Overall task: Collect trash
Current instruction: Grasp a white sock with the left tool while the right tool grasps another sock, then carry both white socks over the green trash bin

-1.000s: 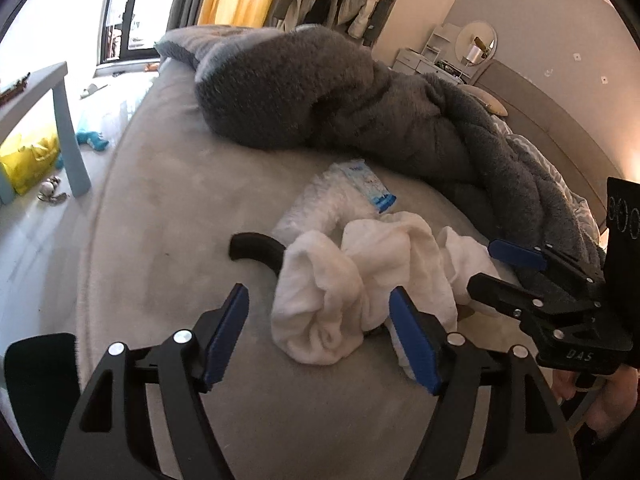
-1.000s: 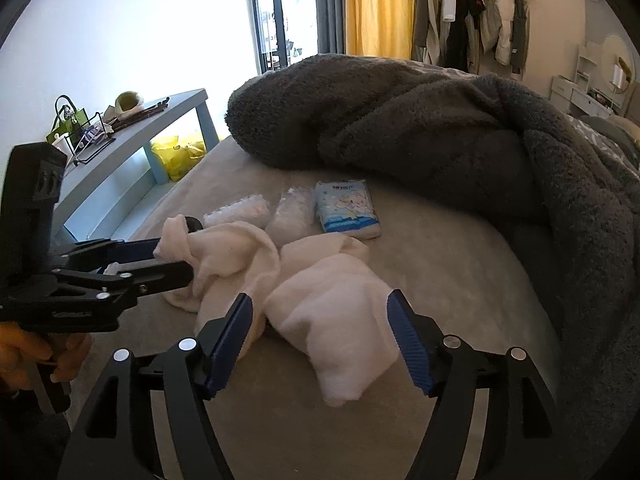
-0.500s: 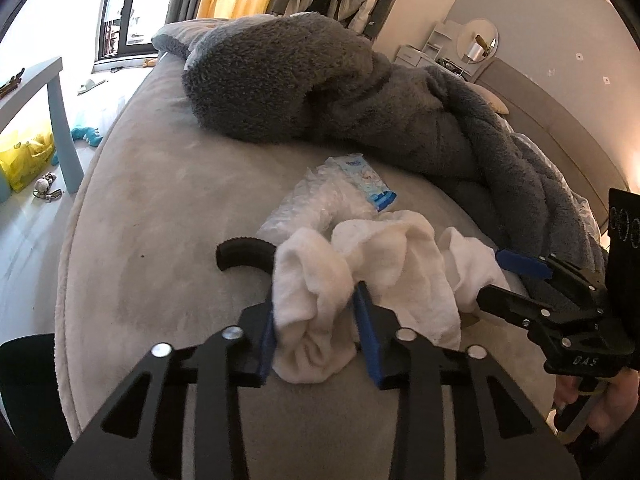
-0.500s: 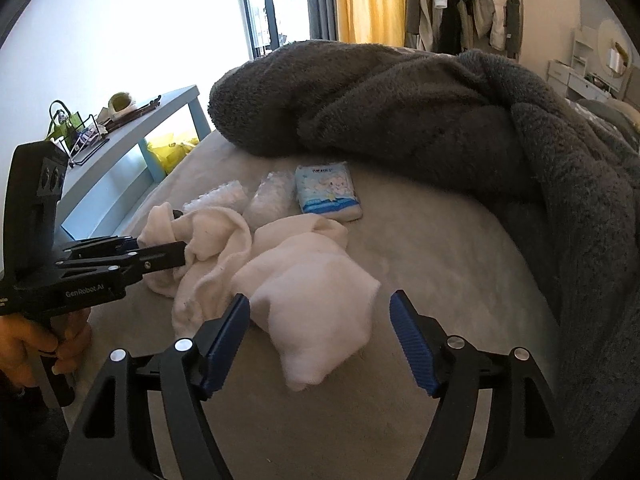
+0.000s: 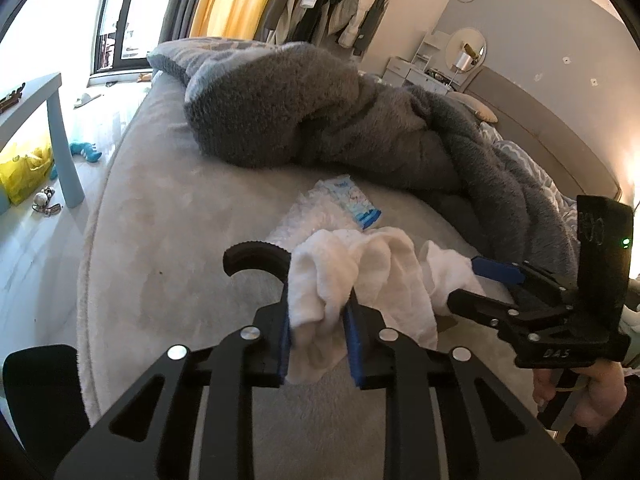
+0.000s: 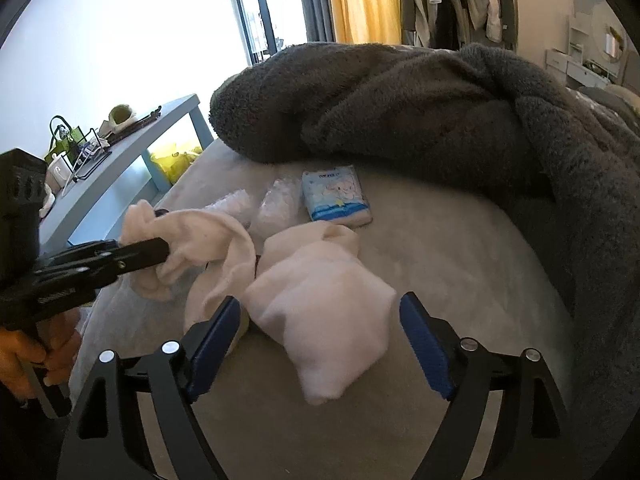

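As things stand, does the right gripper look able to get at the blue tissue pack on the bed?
Probably yes. The right gripper, its jaws opening with part of the white cloth between them, points toward the tissue pack. Only that cloth lies in between; the pack's top is bare and the grey blanket stops short of it.

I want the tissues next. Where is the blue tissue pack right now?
The blue tissue pack lies flat on the bed, just below the grey blanket, right of the clear plastic wrappers and beyond the white cloth.
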The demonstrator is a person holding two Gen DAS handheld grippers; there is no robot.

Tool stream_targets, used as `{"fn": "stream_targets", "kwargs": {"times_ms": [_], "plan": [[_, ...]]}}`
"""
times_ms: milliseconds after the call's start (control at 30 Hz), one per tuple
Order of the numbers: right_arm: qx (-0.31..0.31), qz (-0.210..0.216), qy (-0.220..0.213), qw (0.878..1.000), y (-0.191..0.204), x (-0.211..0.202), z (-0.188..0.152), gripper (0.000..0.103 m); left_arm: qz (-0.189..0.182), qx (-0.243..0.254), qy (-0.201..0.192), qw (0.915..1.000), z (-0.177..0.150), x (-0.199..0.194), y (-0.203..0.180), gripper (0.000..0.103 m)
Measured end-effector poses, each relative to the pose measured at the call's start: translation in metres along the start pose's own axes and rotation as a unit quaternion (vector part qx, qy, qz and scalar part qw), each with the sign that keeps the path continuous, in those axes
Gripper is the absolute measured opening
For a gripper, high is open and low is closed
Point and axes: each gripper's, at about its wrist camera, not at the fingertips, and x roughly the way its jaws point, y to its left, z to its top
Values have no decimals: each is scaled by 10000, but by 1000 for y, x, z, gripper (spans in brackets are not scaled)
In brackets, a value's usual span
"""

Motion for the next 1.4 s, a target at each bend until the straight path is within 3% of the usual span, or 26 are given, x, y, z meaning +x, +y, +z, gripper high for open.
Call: {"fn": "stream_targets", "kwargs": {"times_ms": [567, 600, 733, 833, 1167, 1400], "plan": [[74, -428, 229, 9988, 9, 19, 5, 83, -30, -107, -410, 9991, 8, -53, 20, 24], [58, -461, 269, 9986, 10, 21, 4, 80, -20, -95, -426, 9990, 8, -56, 21, 24], [-49, -597, 398, 9974, 15, 26, -1, 52, 6, -78, -496, 9987, 6, -70, 24, 24], [6, -684, 262, 9973, 18, 21, -1, 42, 28, -69, -556, 9984, 3, -82, 27, 24], [61, -732, -287, 9969, 35, -6, -1, 32, 203, -16, -693, 9974, -7, -115, 38, 24], [106, -669, -847, 9941, 54, -31, 11, 30, 342, -28, -810, 9961, -13, -137, 52, 24]]}}
